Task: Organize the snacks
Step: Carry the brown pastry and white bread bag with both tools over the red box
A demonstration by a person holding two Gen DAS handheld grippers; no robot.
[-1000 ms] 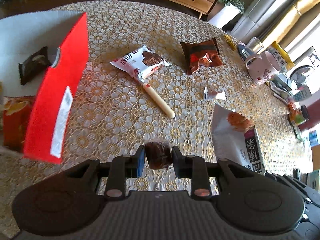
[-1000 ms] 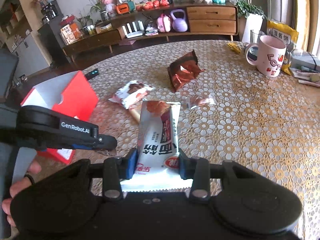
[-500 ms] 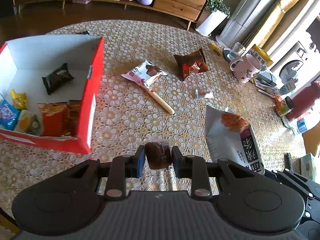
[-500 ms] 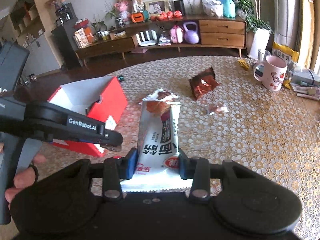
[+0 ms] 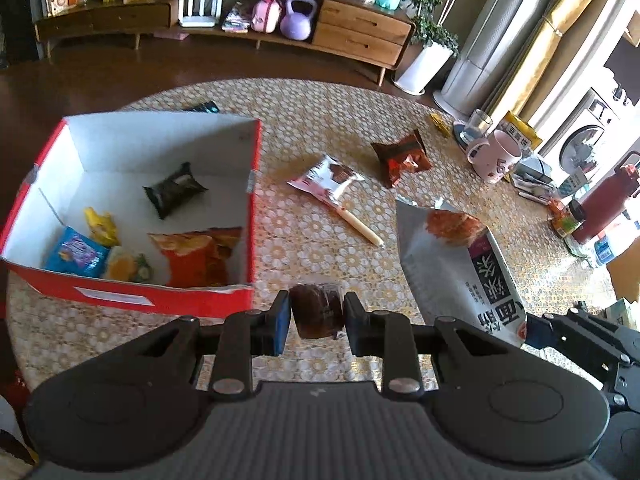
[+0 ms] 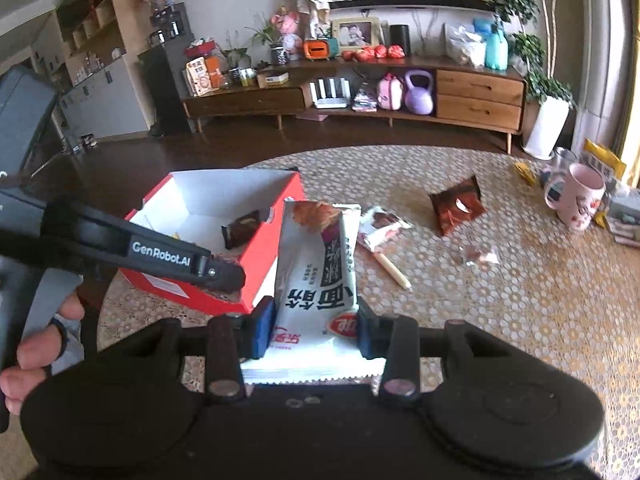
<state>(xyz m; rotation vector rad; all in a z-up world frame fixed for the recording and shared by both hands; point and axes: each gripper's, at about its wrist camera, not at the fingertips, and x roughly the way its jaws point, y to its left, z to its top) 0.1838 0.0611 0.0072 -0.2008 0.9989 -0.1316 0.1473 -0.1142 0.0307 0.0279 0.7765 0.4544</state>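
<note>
My left gripper point(image 5: 316, 316) is shut on a small brown wrapped cake point(image 5: 317, 310), held in the air above the table beside the near right corner of a red box point(image 5: 160, 300). The box has a white inside and holds several snack packets. My right gripper point(image 6: 316, 326) is shut on a long white bread packet point(image 6: 316, 256), which also shows at the right of the left wrist view point(image 5: 460, 264). On the lace tablecloth lie a white-and-pink snack with a stick point(image 5: 332, 184), a brown-red packet point(image 5: 402, 156) and a small clear-wrapped sweet point(image 6: 478, 256).
A pink mug point(image 5: 496, 156), a glass point(image 5: 476, 124) and a yellow bag stand at the table's right edge, with a dark red bottle point(image 5: 604, 208) and jars further right. A hand point(image 6: 36, 344) holds the left gripper's handle. A wooden sideboard stands beyond the table.
Both grippers have risen and pulled back with their snacks still gripped. The red box, seen close and side-on before, now shows its whole inside from above.
</note>
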